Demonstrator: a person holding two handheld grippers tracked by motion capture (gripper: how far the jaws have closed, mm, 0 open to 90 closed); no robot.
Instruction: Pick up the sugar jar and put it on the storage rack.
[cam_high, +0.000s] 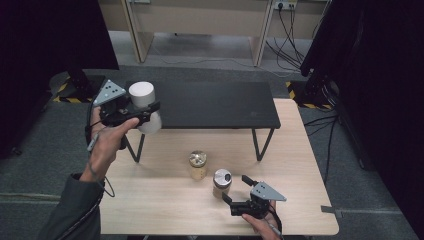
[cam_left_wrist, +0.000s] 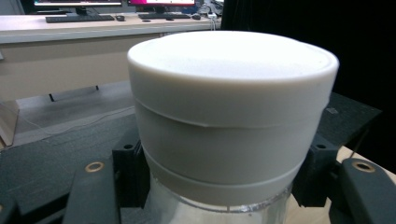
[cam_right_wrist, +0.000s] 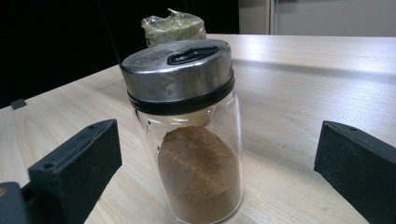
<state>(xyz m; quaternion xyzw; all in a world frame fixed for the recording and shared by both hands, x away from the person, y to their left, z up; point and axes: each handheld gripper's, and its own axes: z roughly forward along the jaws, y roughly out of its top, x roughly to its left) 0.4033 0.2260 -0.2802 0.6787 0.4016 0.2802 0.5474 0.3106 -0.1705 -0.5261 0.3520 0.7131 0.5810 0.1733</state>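
Left tool (cam_high: 145, 112) sits at about 9 o'clock of the high view, lifted off the desk (cam_high: 300, 150), jaws clamped on both sides of a white-lidded jar (cam_high: 142, 95). From the left gripper view the jar (cam_left_wrist: 231, 116) stands upright between the black jaws, its wide white lid on top and clear glass below, the jaws gripping just under the lid. The jar hangs over the left end of a low black shelf (cam_high: 215, 105) that stands on the desk at 12 o'clock.

Right tool (cam_high: 237, 189) is down at 6 o'clock, low near the desk top, jaws spread wide with nothing in them. A spice jar (cam_high: 222, 182) with a metal shaker lid stands upright just at its 10 o'clock, close to the jaw tips, not touched. In the right gripper view the spice jar (cam_right_wrist: 189, 130) is between the two open jaws but clear of both, brown powder filling roughly its lower half.

A second small jar (cam_high: 198, 165) with a shiny top stands on the desk at 10 o'clock of the spice jar, near it but apart.
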